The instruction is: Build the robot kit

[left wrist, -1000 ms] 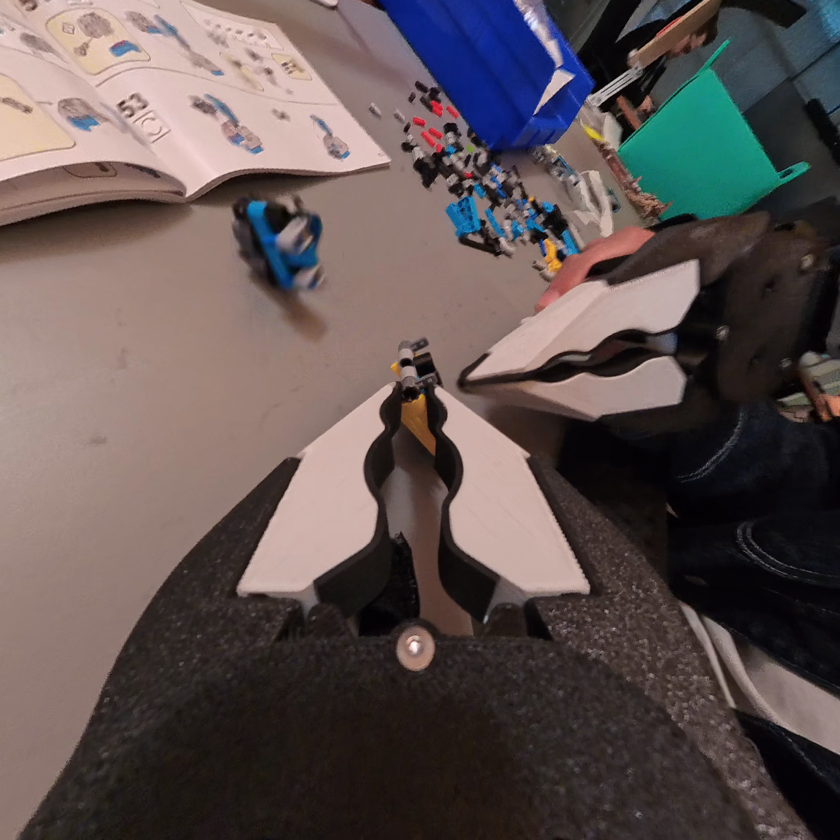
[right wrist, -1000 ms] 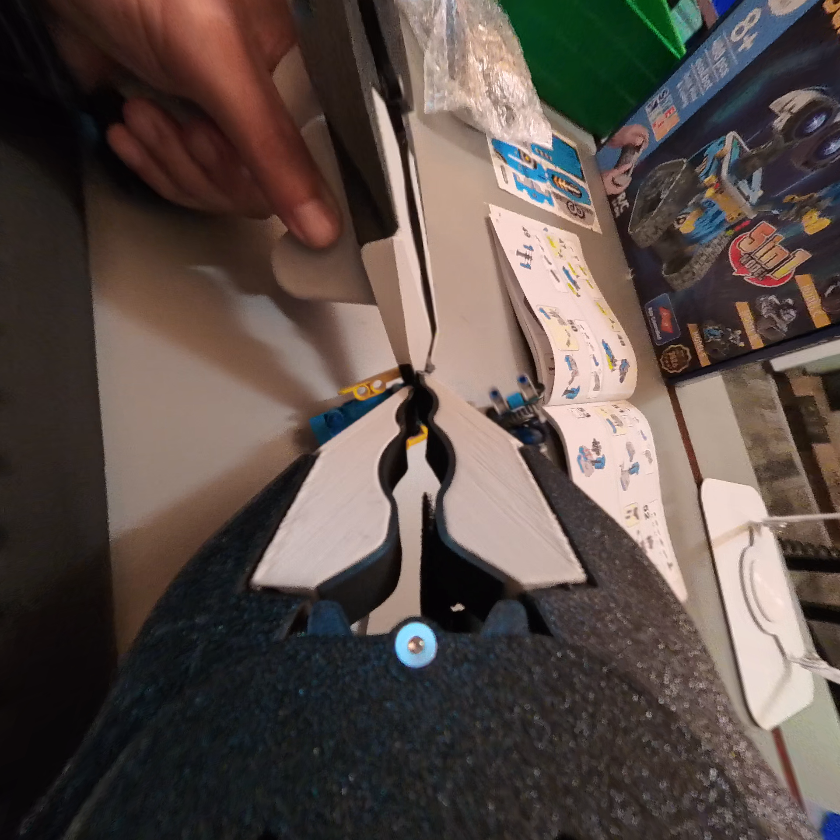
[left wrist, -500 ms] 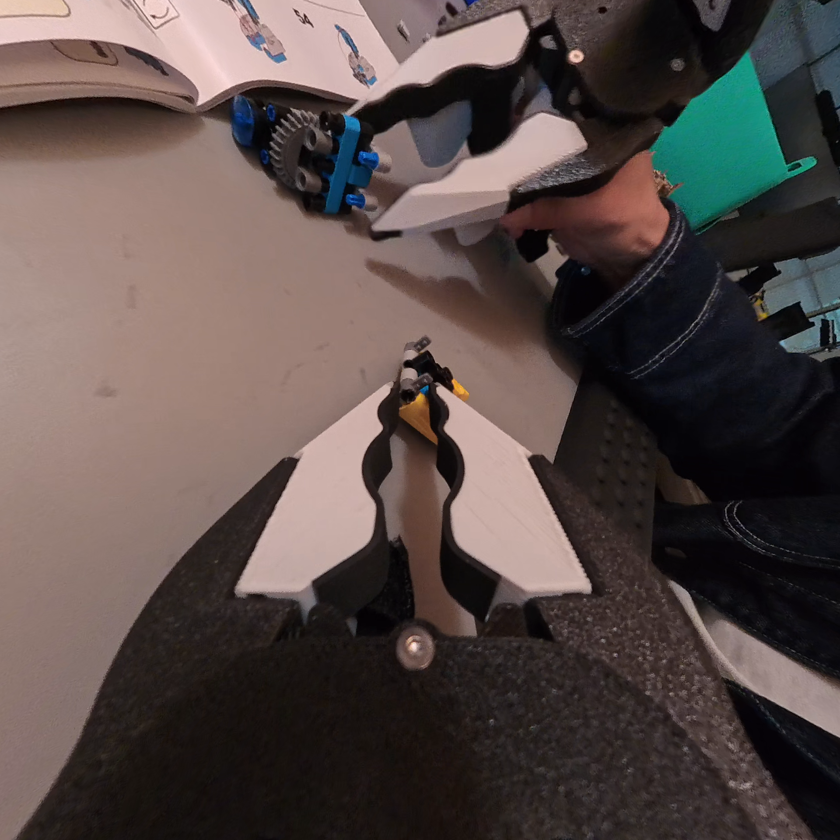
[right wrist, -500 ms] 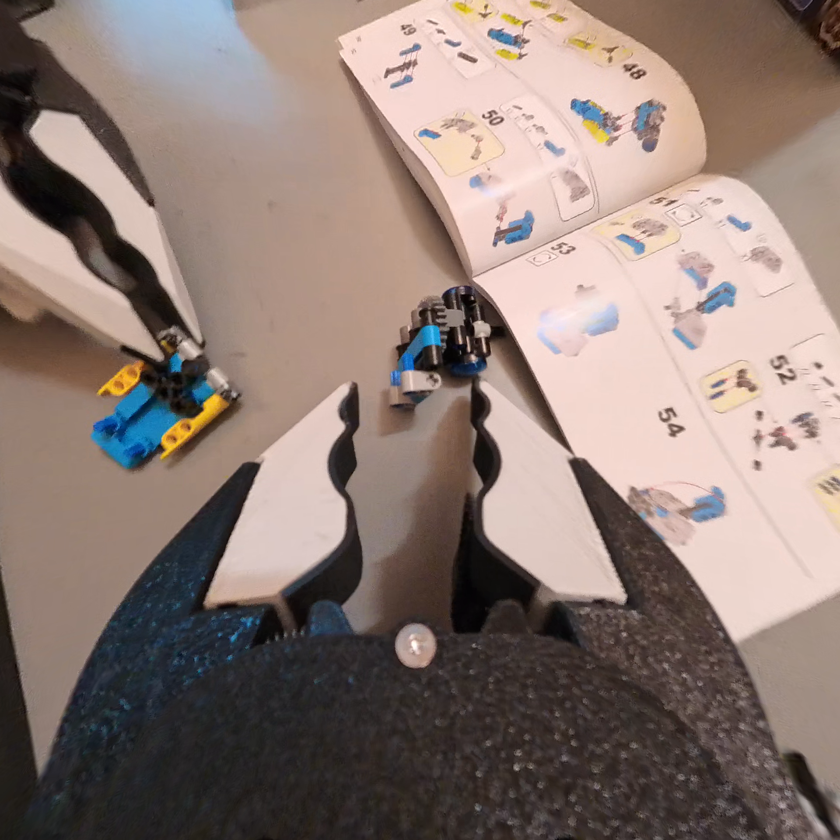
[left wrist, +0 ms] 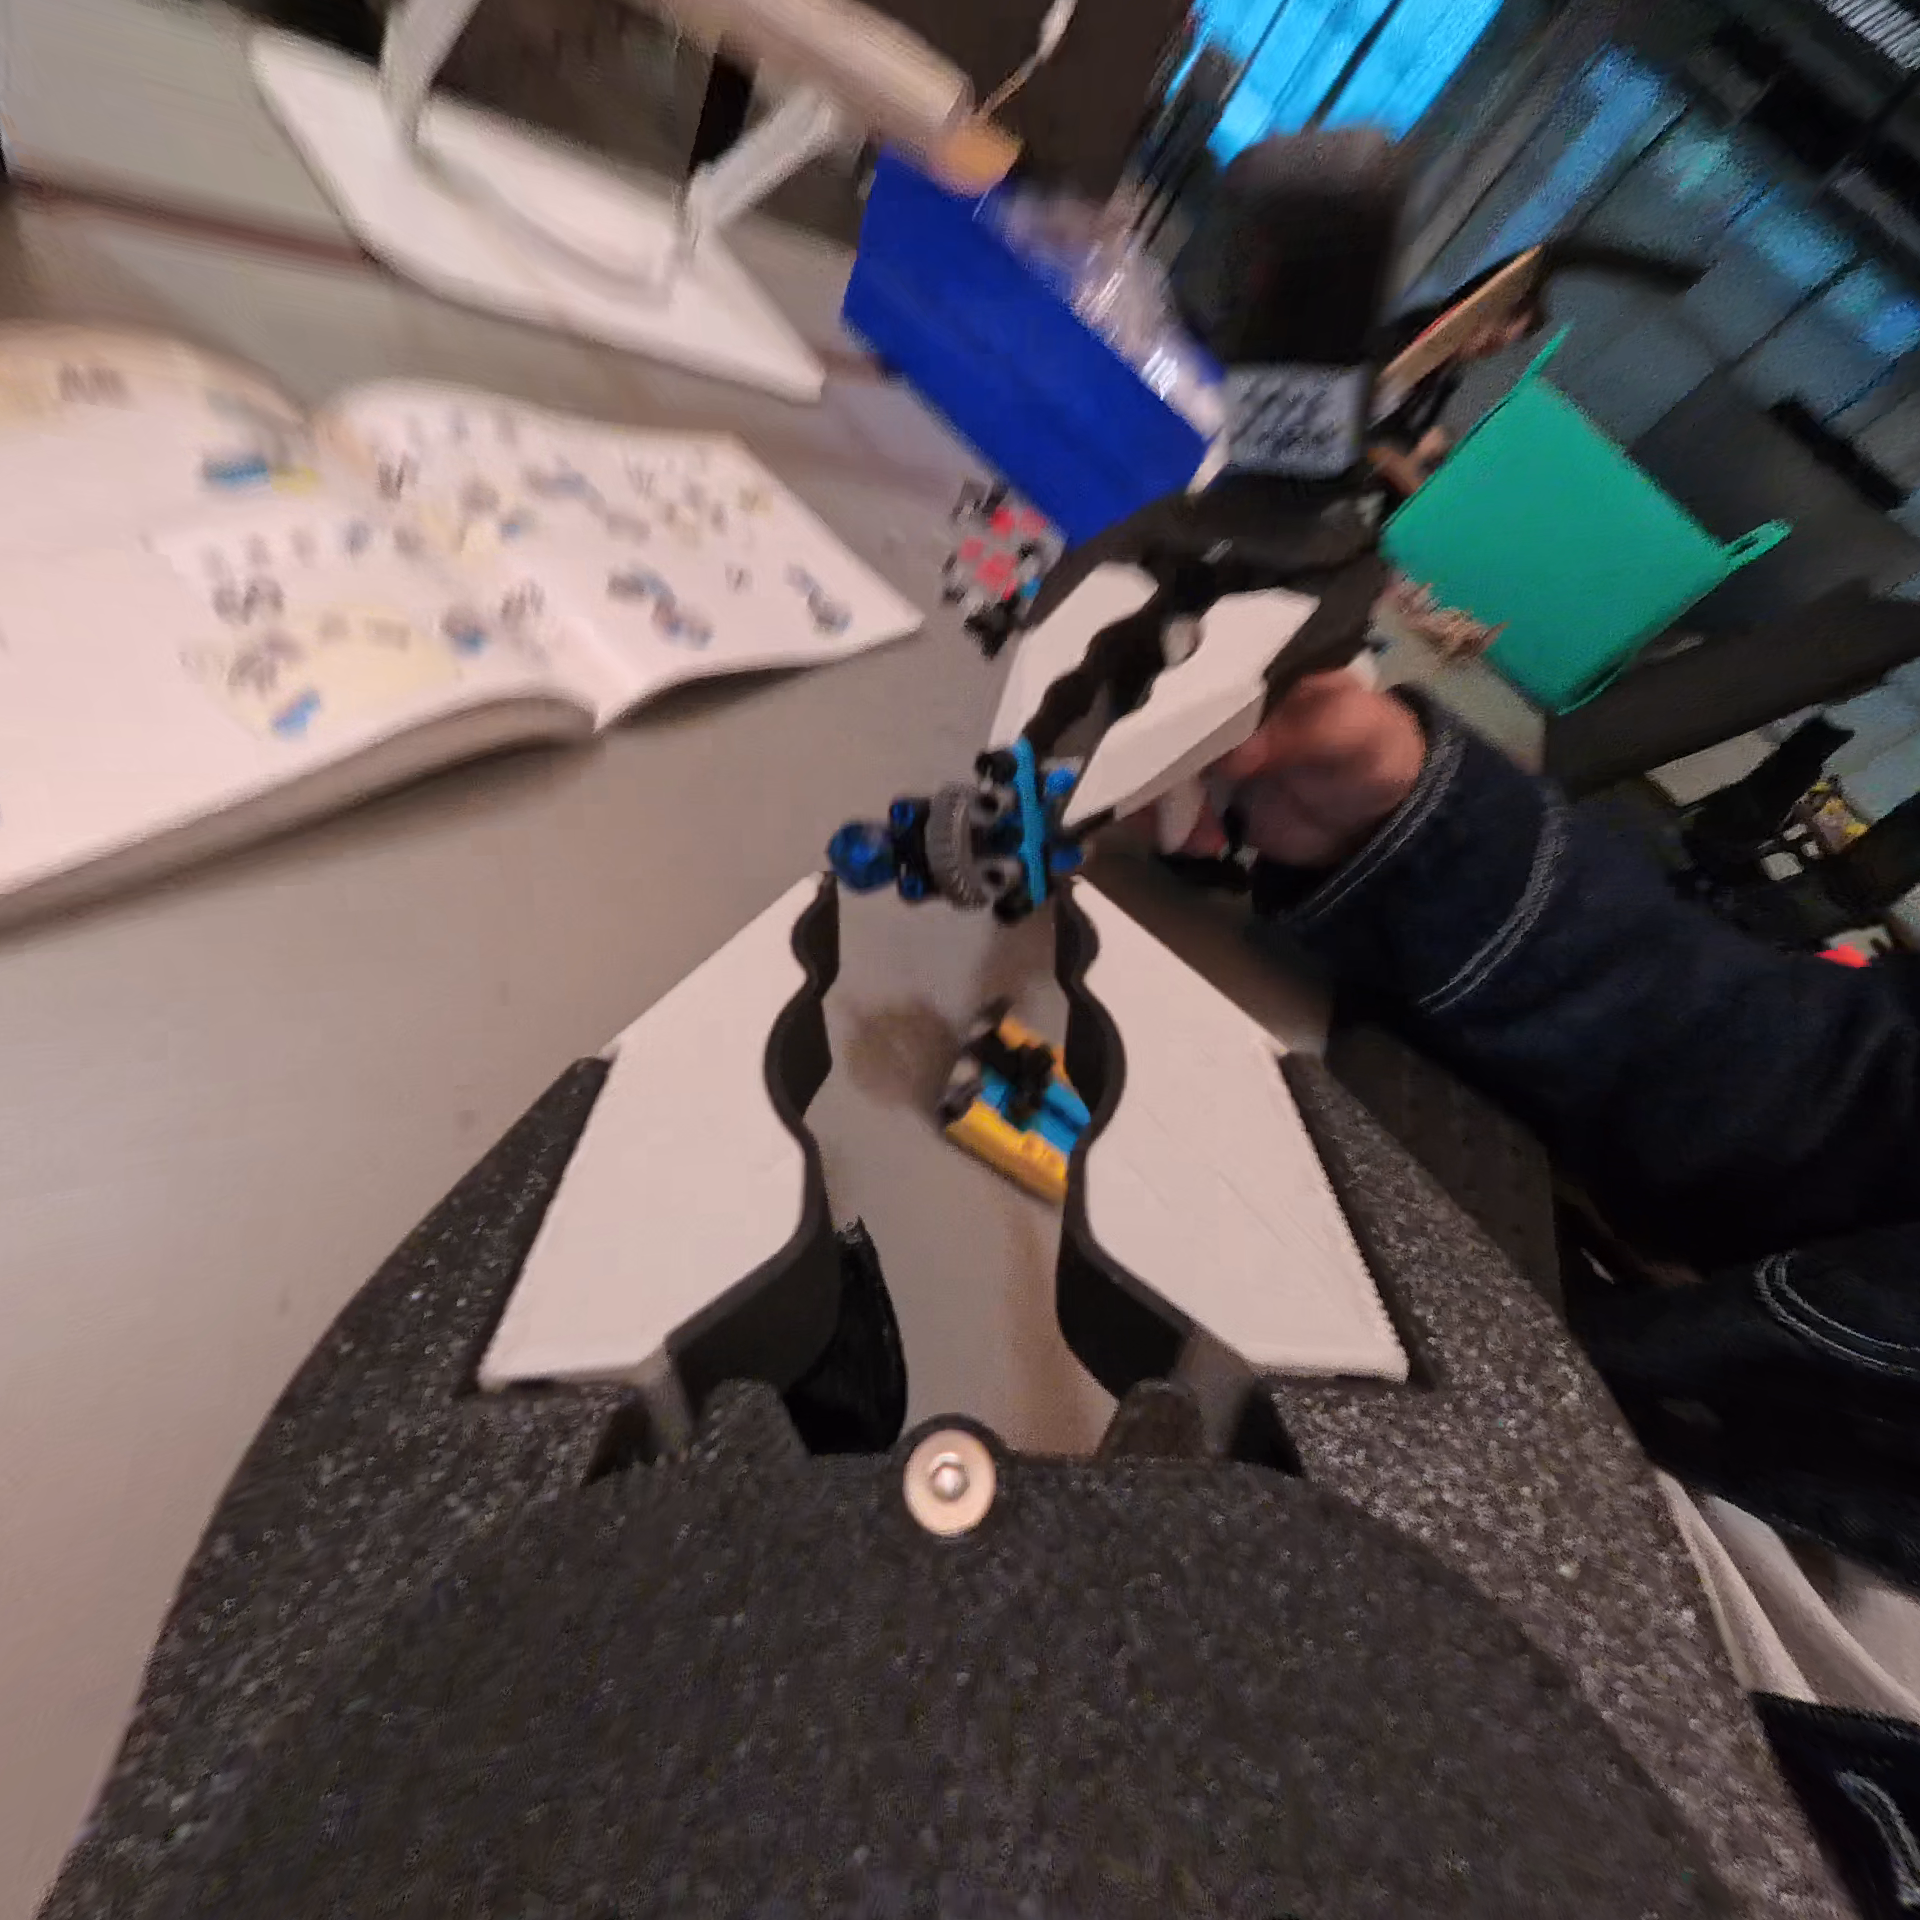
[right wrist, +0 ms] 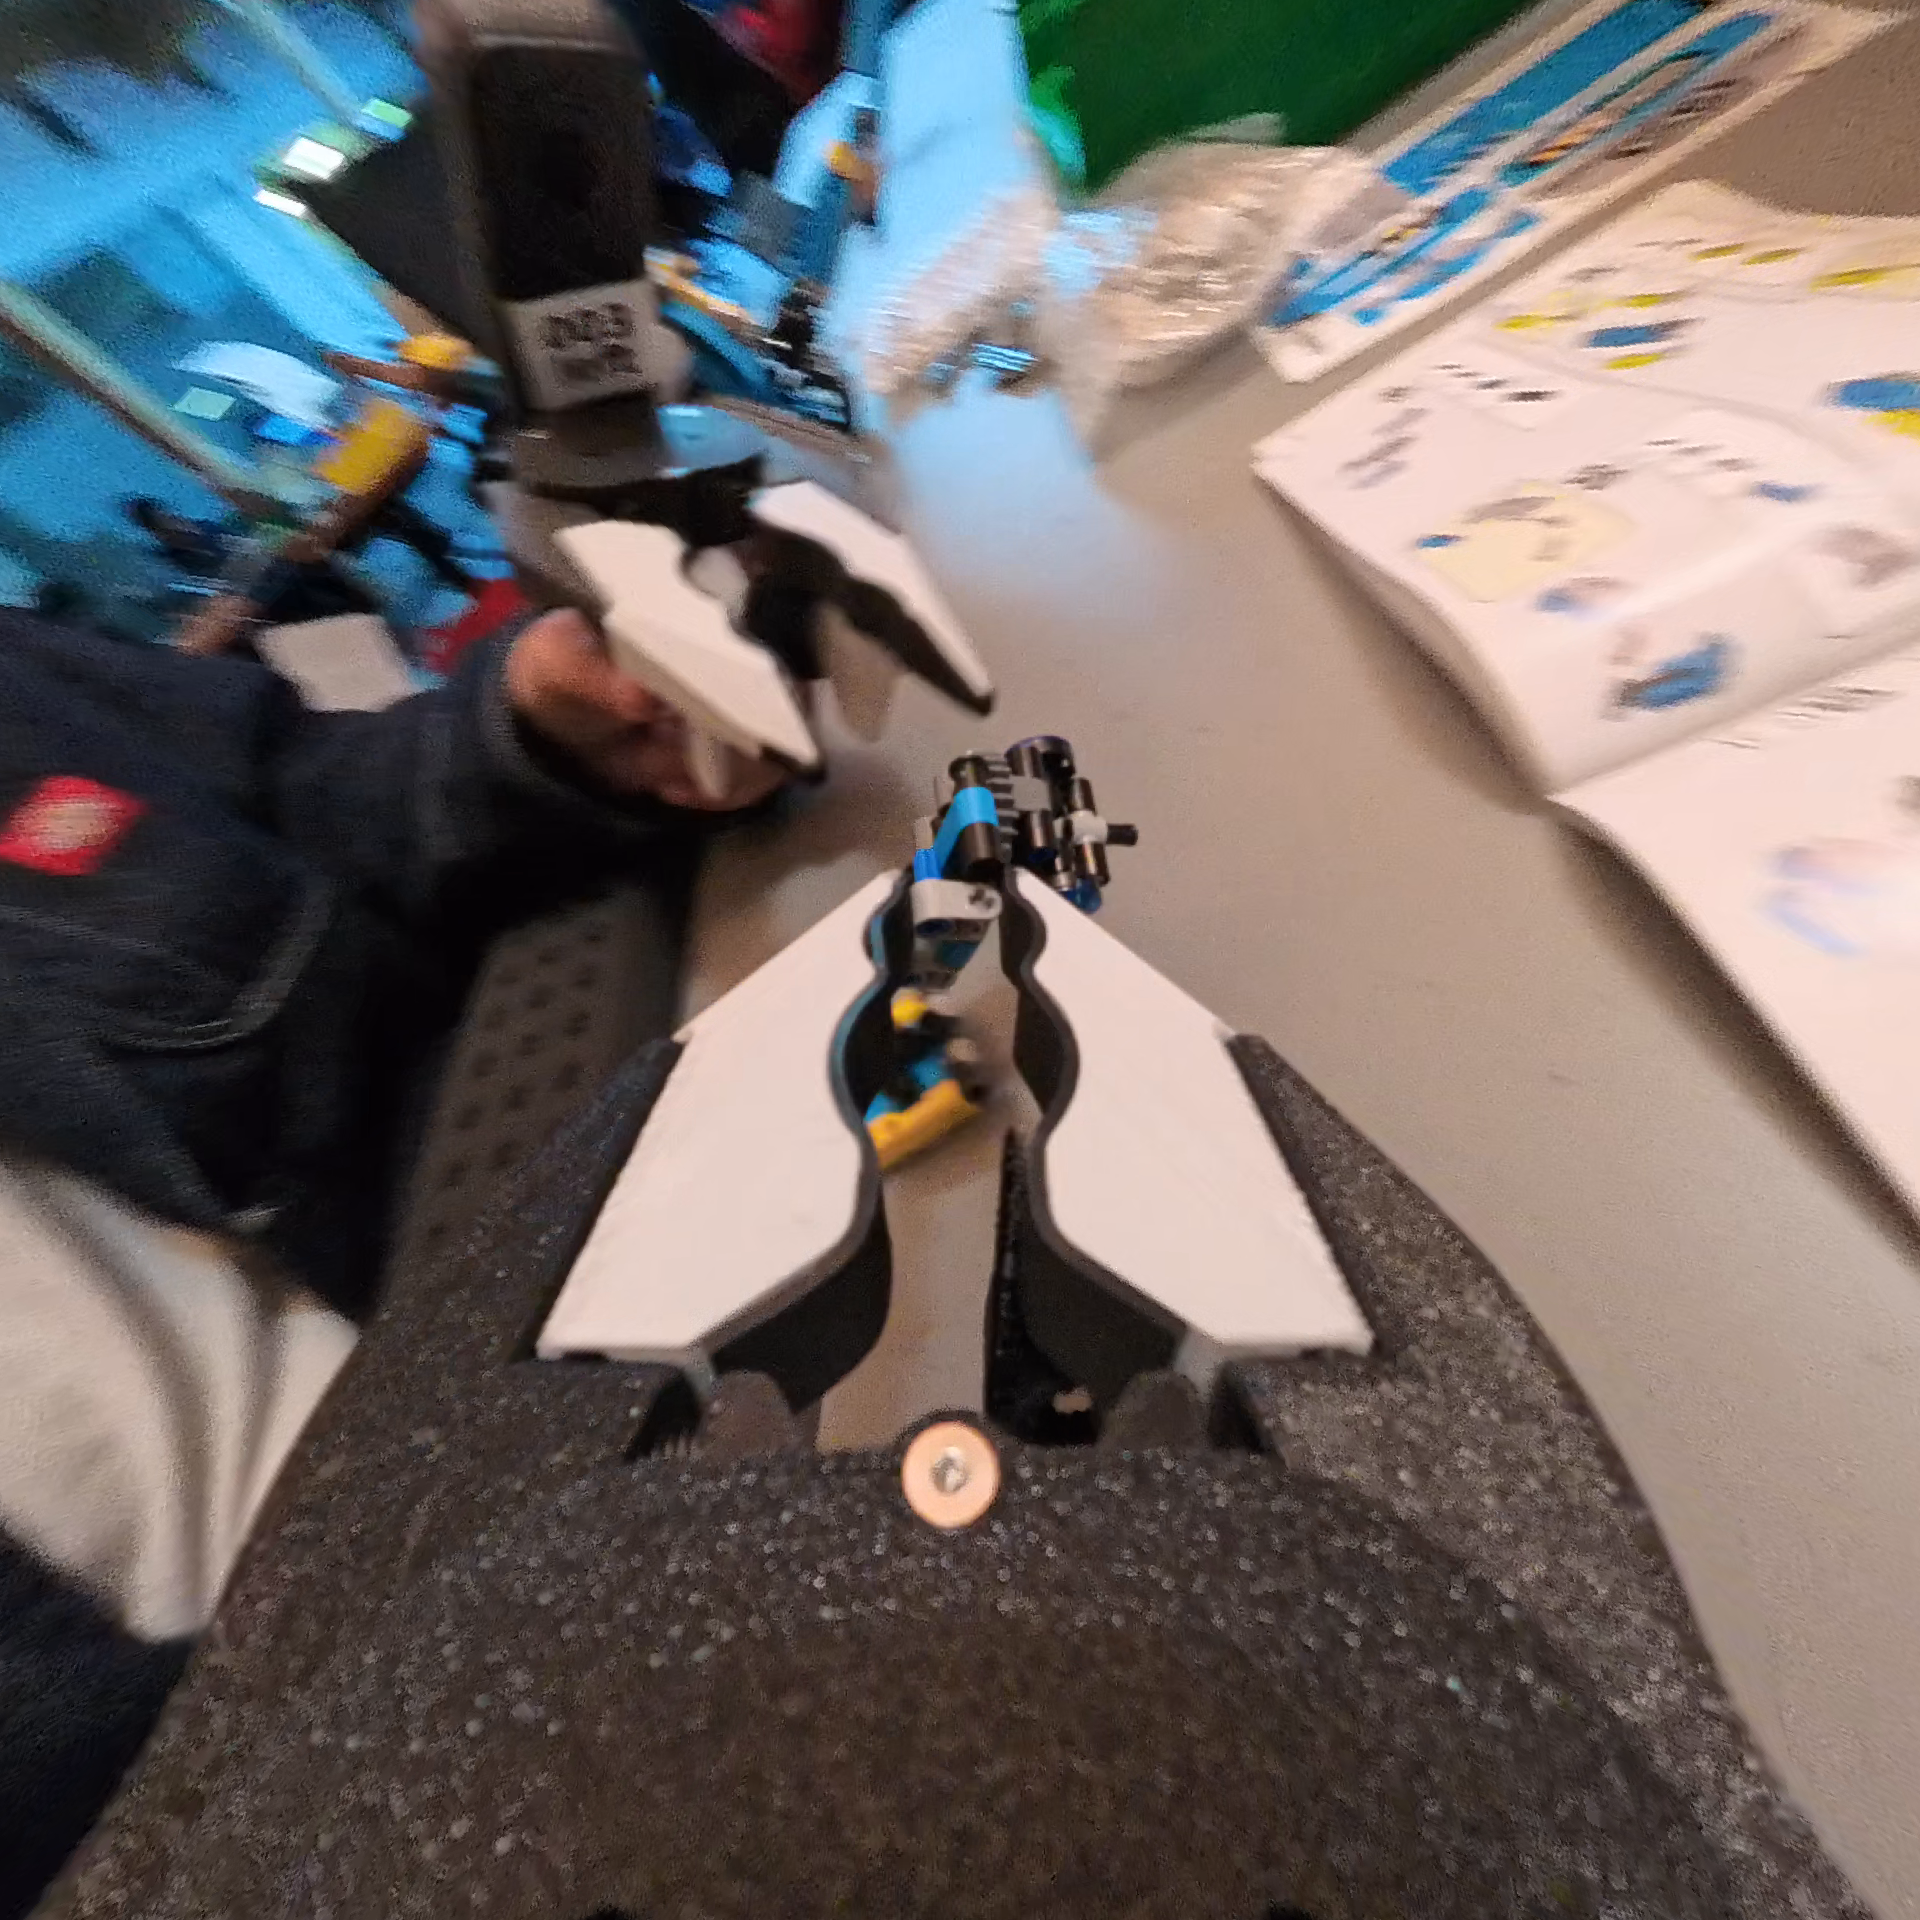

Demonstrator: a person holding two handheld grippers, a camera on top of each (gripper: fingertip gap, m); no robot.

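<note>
My right gripper is shut on a small blue, grey and black gear assembly and holds it above the grey table. In the left wrist view the right gripper carries this assembly just beyond my left fingertips. My left gripper is open and empty, raised over a yellow and blue assembly that lies on the table. That assembly also shows under the right fingers. The left gripper appears open at the far left of the right wrist view.
An open instruction booklet lies on the table. Behind it are a blue bin, a green bin and loose small parts. A sticker sheet and a plastic bag lie farther off. A dark sleeve is on the right. The grippers' ends are close to 5 centimeters from one another.
My left gripper opened, let go of the yellow and blue assembly and rose. My right gripper shut on the gear assembly beside the booklet and lifted it toward the left gripper.
</note>
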